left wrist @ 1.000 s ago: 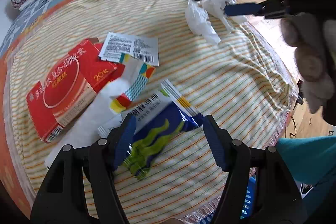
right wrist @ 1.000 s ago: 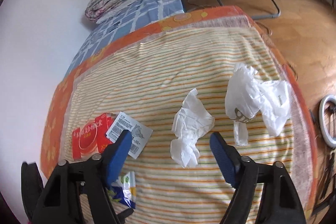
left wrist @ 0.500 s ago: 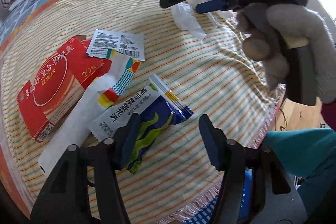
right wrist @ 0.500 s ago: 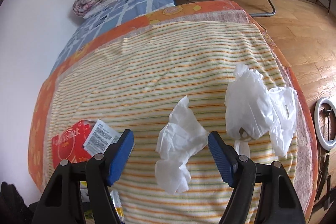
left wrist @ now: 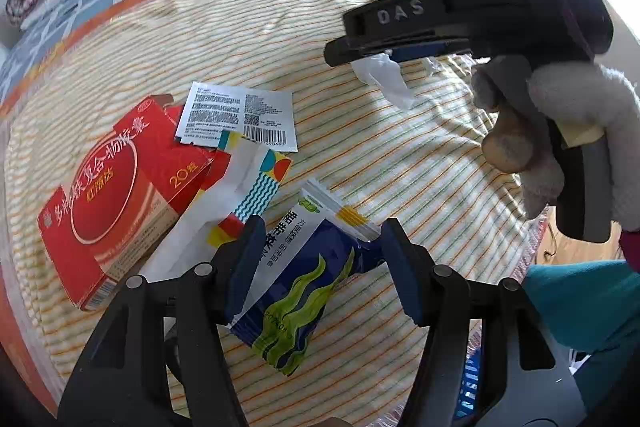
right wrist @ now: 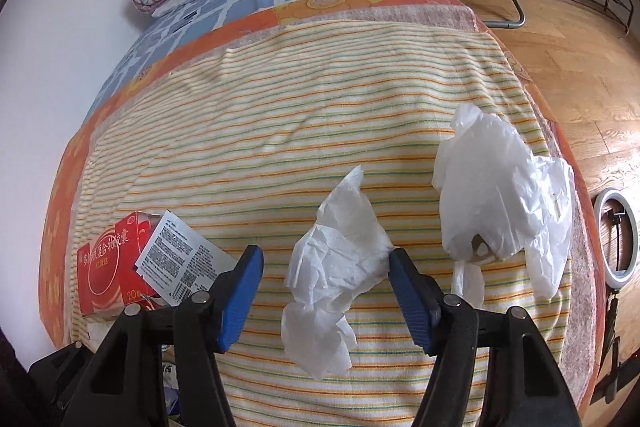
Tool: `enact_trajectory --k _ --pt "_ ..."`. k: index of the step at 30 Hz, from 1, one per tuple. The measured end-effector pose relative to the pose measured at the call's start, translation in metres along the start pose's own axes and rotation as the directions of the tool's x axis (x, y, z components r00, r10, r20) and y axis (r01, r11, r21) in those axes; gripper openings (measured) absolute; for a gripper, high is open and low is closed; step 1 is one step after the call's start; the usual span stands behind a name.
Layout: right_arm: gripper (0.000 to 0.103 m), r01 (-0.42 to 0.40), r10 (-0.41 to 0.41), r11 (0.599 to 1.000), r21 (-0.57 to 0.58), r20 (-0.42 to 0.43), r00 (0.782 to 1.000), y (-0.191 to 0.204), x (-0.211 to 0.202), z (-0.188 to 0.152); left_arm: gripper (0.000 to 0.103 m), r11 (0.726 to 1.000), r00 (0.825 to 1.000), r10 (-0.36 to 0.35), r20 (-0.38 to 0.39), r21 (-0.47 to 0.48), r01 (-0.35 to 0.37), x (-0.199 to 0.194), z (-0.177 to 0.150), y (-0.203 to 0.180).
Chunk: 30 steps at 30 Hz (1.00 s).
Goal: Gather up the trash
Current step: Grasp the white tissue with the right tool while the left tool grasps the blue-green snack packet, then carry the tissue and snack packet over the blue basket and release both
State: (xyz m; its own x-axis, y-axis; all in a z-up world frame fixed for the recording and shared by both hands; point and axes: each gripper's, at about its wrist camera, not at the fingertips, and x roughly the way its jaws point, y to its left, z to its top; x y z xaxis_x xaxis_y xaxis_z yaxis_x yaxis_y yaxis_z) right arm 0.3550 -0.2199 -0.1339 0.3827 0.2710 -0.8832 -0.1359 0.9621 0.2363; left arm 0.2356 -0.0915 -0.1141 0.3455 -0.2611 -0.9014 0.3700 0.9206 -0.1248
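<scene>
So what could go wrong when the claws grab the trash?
1. The right claw is open around the tissue, which is floppy, so it may pinch only a corner and the rest could dangle or tear.
2. The left claw is open over the blue packet, which lies flat on the striped cloth. It might snag the cloth or slide off the packet.

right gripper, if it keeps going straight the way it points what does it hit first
Most likely the crumpled white tissue, which lies between the open fingers of the right gripper; how far below is unclear.
</scene>
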Motion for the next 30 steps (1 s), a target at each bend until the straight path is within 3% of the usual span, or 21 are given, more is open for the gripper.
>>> enact_trajectory --k 4,7,10,13,16,21,30 --pt "0.068 -0.001 0.001 1.0 -0.003 -0.004 1.0 -0.001 0.0 -0.001 0.062 0.996 0.996 -0.071 -0.044 -0.05 0.069 -0.004 -0.008 0.003" --pt "0.068 0.003 -0.003 1.0 -0.004 -0.009 1.0 0.0 0.0 -0.002 0.062 1.0 0.999 0.01 -0.05 0.03 -0.009 -0.004 -0.015 -0.009" --pt "0.054 0.036 -0.036 0.999 -0.02 -0.014 0.999 0.002 0.001 -0.004 0.062 0.991 0.993 0.112 -0.044 0.074 -0.109 0.001 -0.016 -0.015" --pt "0.048 0.044 -0.045 0.999 -0.024 -0.025 0.999 0.001 0.002 -0.007 0.062 0.988 0.991 0.13 -0.029 0.094 -0.127 0.002 -0.011 -0.019" --pt "0.04 0.038 -0.038 0.999 -0.016 -0.028 0.999 -0.002 0.001 -0.009 0.069 0.986 0.991 0.135 -0.005 0.097 -0.134 0.003 -0.004 -0.018" --pt "0.037 0.026 -0.026 0.999 -0.021 -0.028 0.999 -0.007 -0.001 -0.013 0.069 0.994 0.995 0.095 -0.039 0.052 -0.093 0.013 0.0 -0.007" --pt "0.03 -0.025 0.024 0.999 -0.034 -0.02 1.0 -0.004 -0.009 -0.015 0.064 0.995 0.995 0.096 -0.033 0.025 -0.095 0.008 -0.009 -0.007"
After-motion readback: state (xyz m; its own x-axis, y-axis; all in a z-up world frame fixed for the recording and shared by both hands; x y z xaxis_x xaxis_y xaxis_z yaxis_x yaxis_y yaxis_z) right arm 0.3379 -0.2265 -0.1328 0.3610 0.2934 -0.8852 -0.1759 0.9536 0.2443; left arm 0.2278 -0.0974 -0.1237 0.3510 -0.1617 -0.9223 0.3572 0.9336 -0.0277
